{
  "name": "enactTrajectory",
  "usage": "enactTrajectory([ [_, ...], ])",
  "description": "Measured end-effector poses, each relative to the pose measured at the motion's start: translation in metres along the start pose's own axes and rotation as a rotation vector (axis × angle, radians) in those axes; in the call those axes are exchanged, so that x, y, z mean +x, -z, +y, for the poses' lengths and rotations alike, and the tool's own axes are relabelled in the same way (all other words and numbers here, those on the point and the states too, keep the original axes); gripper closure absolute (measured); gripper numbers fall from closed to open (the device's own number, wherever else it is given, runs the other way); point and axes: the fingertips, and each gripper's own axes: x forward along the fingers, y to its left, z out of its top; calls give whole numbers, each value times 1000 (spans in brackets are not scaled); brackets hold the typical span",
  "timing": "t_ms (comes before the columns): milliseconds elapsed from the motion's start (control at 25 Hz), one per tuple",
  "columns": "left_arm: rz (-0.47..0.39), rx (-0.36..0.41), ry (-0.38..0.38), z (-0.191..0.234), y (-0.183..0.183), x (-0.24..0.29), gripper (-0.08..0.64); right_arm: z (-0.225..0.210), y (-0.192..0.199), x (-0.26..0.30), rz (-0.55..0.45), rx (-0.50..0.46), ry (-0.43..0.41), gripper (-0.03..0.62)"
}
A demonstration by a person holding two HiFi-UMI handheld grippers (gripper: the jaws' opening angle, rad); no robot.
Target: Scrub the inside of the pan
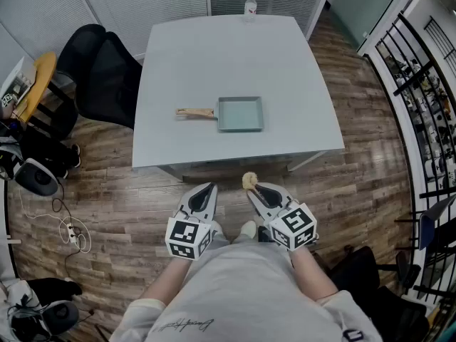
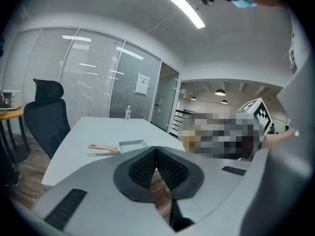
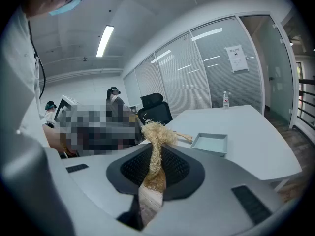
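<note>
A square pale blue-grey pan (image 1: 240,114) lies flat near the middle of the grey table (image 1: 235,55), a little toward the table's near edge. Its wooden handle (image 1: 195,112) points toward the table's left side. The inside of the pan looks bare. A small clear bottle (image 1: 250,7) stands upright at the table's far edge, well apart from the pan.

Both grippers are off the table, held low over the wooden floor (image 1: 370,191) just in front of the table's near edge, close to the person's body.

The left gripper (image 1: 209,187) is closed with nothing in it. In the left gripper view its two ribbed pads (image 2: 172,170) meet at the tip of the left gripper (image 2: 156,148), and only floor shows in the gap behind them. Past the jaws, that view shows the pan (image 2: 132,144) and its handle (image 2: 102,148) on the table.

The right gripper (image 1: 251,189) is clamped on a scrubber (image 1: 249,181), a bundle of pale, straw-like fibres. In the right gripper view the bundle (image 3: 156,132) stands up between the pads of the right gripper (image 3: 156,149), and its frayed head spreads above the tips, pointing toward the table. The pan (image 3: 210,143) sits on the table beyond it.

A black office chair (image 1: 100,70) stands beside the table's left side.
</note>
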Motion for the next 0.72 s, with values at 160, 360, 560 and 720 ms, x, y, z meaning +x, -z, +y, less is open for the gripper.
enactTrajectory([
  [160, -1, 5, 1, 2, -3, 4, 549, -1, 0, 2, 1, 0, 4, 520],
  [360, 1, 3, -5, -2, -1, 8, 549, -6, 4, 0, 4, -2, 0, 520],
  [560, 0, 15, -10, -2, -5, 11, 549, -10, -3, 0, -10, 5, -4, 518],
  [720, -16, 1, -19, -2, -10, 13, 549, -13, -6, 1, -18, 6, -22, 517],
])
